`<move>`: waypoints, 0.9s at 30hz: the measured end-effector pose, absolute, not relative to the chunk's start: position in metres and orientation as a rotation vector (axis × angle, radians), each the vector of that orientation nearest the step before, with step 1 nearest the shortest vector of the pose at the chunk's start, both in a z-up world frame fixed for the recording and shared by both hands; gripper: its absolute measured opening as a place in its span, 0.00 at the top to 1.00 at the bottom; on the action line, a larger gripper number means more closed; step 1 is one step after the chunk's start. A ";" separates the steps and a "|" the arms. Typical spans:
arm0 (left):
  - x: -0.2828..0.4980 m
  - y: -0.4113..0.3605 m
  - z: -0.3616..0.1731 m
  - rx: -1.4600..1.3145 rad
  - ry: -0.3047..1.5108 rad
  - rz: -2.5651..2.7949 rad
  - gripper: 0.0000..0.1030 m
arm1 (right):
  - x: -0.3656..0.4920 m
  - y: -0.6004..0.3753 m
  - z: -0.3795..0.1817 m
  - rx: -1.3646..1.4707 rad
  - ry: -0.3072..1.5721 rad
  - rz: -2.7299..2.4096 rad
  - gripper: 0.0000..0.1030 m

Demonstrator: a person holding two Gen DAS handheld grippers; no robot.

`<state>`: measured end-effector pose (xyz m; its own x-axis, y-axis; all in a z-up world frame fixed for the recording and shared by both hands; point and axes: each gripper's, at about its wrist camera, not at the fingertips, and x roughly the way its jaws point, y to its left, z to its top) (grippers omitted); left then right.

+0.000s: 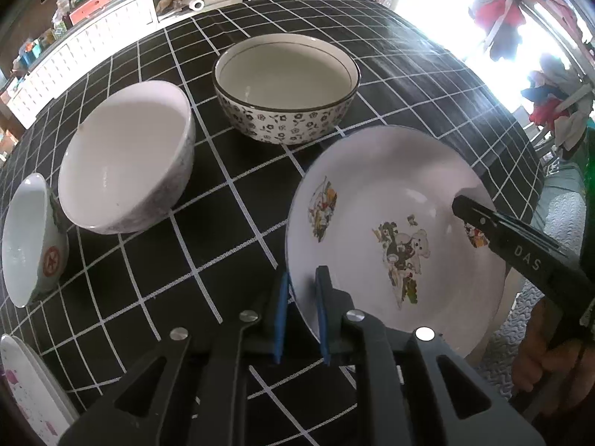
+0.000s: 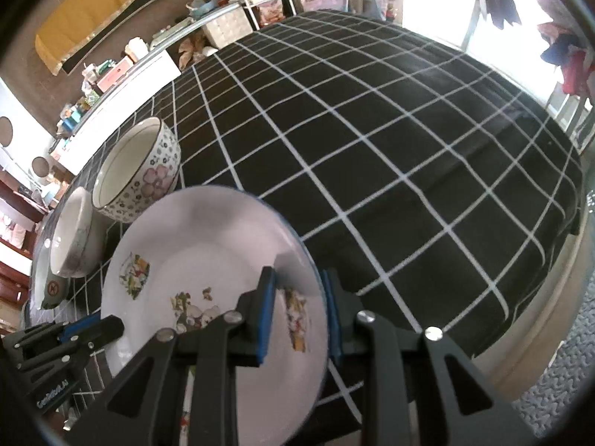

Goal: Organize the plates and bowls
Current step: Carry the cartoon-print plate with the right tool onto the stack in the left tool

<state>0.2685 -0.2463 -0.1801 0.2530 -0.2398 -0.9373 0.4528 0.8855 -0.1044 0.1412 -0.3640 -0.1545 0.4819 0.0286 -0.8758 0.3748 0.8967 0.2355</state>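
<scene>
A white plate with cartoon prints (image 1: 394,230) is held tilted above the table's near edge; it also shows in the right wrist view (image 2: 208,260). My left gripper (image 1: 303,290) straddles its left rim, jaws not fully closed on it. My right gripper (image 2: 297,297) straddles its right rim, and shows in the left wrist view (image 1: 479,215). A floral bowl (image 1: 286,85) stands behind the plate. A plain white bowl (image 1: 126,156) and a small bowl with a red mark (image 1: 29,238) lie to the left.
The table has a black cloth with a white grid (image 2: 390,148). Another plate with pink prints (image 1: 26,390) peeks in at the lower left. Shelves and clutter stand beyond the far edge. The table's right edge drops to a grey floor (image 2: 557,390).
</scene>
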 end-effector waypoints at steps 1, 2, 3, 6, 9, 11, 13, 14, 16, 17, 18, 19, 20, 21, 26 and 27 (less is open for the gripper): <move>0.269 -0.245 -0.180 0.198 1.228 -0.472 0.88 | 0.140 -0.364 -0.154 0.428 1.054 -0.223 0.71; 0.270 -0.244 -0.181 0.198 1.228 -0.467 0.88 | 0.141 -0.361 -0.154 0.422 1.056 -0.227 0.71; 0.271 -0.241 -0.180 0.200 1.228 -0.461 0.88 | 0.141 -0.358 -0.153 0.408 1.060 -0.225 0.71; 0.268 -0.233 -0.180 0.198 1.234 -0.443 0.88 | 0.140 -0.350 -0.153 0.392 1.074 -0.207 0.71; 0.265 -0.219 -0.180 0.200 1.235 -0.418 0.88 | 0.141 -0.337 -0.152 0.365 1.086 -0.188 0.71; 0.262 -0.206 -0.180 0.195 1.238 -0.395 0.88 | 0.142 -0.328 -0.153 0.347 1.096 -0.170 0.71; 0.261 -0.192 -0.180 0.187 1.241 -0.368 0.88 | 0.142 -0.314 -0.153 0.334 1.110 -0.151 0.71; 0.260 -0.184 -0.181 0.181 1.242 -0.349 0.88 | 0.143 -0.307 -0.153 0.322 1.111 -0.142 0.71; 0.259 -0.169 -0.180 0.175 1.243 -0.315 0.88 | 0.144 -0.288 -0.152 0.288 1.119 -0.117 0.71; 0.258 -0.160 -0.180 0.167 1.245 -0.299 0.88 | 0.144 -0.278 -0.153 0.274 1.124 -0.102 0.71; 0.258 -0.153 -0.180 0.160 1.248 -0.288 0.88 | 0.145 -0.270 -0.154 0.265 1.128 -0.086 0.71; 0.257 -0.145 -0.180 0.152 1.253 -0.275 0.88 | 0.145 -0.262 -0.155 0.256 1.134 -0.067 0.71; 0.257 -0.138 -0.180 0.144 1.256 -0.265 0.88 | 0.146 -0.254 -0.155 0.246 1.137 -0.052 0.71; 0.256 -0.131 -0.180 0.137 1.259 -0.253 0.88 | 0.147 -0.247 -0.155 0.241 1.142 -0.040 0.71; 0.243 -0.097 -0.180 0.086 1.264 -0.206 0.88 | 0.150 -0.220 -0.156 0.213 1.165 0.015 0.71; 0.242 -0.091 -0.180 0.075 1.265 -0.198 0.88 | 0.150 -0.215 -0.157 0.207 1.168 0.026 0.71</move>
